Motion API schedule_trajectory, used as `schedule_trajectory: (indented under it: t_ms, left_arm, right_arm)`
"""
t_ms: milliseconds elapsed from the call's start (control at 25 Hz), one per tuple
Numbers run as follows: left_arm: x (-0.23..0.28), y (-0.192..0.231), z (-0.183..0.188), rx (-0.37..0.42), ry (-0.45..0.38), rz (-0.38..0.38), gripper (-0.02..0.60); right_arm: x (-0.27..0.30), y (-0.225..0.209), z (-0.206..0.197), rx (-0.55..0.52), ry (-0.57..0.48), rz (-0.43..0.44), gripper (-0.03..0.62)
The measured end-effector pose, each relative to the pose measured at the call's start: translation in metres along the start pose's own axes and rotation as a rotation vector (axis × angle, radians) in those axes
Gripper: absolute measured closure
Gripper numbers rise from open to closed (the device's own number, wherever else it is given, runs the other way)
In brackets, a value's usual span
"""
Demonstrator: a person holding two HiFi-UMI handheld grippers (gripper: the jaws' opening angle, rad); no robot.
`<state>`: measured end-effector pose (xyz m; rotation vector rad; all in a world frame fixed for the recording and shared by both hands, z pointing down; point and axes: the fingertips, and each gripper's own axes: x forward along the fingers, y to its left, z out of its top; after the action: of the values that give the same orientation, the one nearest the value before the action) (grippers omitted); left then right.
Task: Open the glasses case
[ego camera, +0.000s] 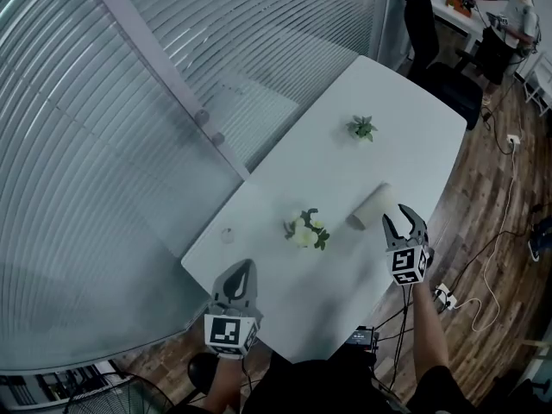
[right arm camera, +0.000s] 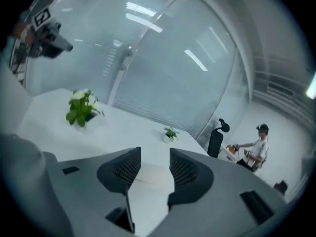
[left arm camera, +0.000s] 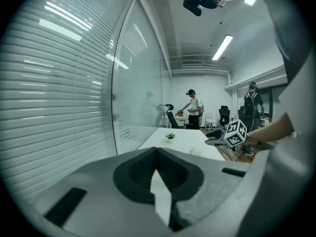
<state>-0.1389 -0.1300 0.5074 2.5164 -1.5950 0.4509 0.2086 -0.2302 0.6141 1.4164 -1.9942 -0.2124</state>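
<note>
The glasses case [ego camera: 369, 207] is a cream, rounded case lying shut on the white table [ego camera: 345, 171] near its right edge. My right gripper [ego camera: 397, 216] hovers just right of it, open and holding nothing. In the right gripper view the case [right arm camera: 149, 175] lies beyond the gap of the right gripper [right arm camera: 154, 152]. My left gripper [ego camera: 247, 267] is over the table's near edge, well left of the case, with its jaws together and nothing in them; in its own view the left gripper [left arm camera: 157, 149] shows the tips meeting.
A flower pot with white blooms [ego camera: 306, 229] stands left of the case, and a small green plant [ego camera: 362, 128] farther back. A glass wall with blinds [ego camera: 129, 102] runs along the table's left side. An office chair [ego camera: 435, 54] stands at the far end. Cables [ego camera: 448, 298] lie on the wood floor.
</note>
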Motion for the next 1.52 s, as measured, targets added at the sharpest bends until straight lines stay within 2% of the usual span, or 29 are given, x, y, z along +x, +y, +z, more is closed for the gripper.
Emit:
schedule_trajectory:
  t_ms: [200, 240, 400, 600, 1320, 1520]
  left_arm:
    - [-0.015, 0.025, -0.012, -0.019, 0.034, 0.067, 0.587]
    - [-0.018, 0.029, -0.015, -0.024, 0.039, 0.081, 0.587]
    - [-0.024, 0.04, -0.021, -0.039, 0.05, 0.111, 0.586]
    - [-0.023, 0.044, -0.025, -0.043, 0.064, 0.117, 0.586]
    - [-0.017, 0.042, -0.02, -0.02, 0.089, 0.095, 0.586]
    - [-0.021, 0.042, -0.018, -0.017, 0.093, 0.102, 0.586]
  right_arm:
    - [0.045, 0.023, -0.043, -0.547, 0.15, 0.022, 0.399]
    - [0.05, 0.029, -0.051, -0.624, 0.168, 0.035, 0.399]
    - [0.062, 0.038, -0.067, -0.76, 0.213, 0.065, 0.399]
    - [0.068, 0.044, -0.077, -0.834, 0.218, 0.086, 0.399]
    - [0.068, 0.047, -0.087, -0.851, 0.219, 0.05, 0.454]
    - [0.073, 0.041, -0.079, -0.878, 0.216, 0.004, 0.532]
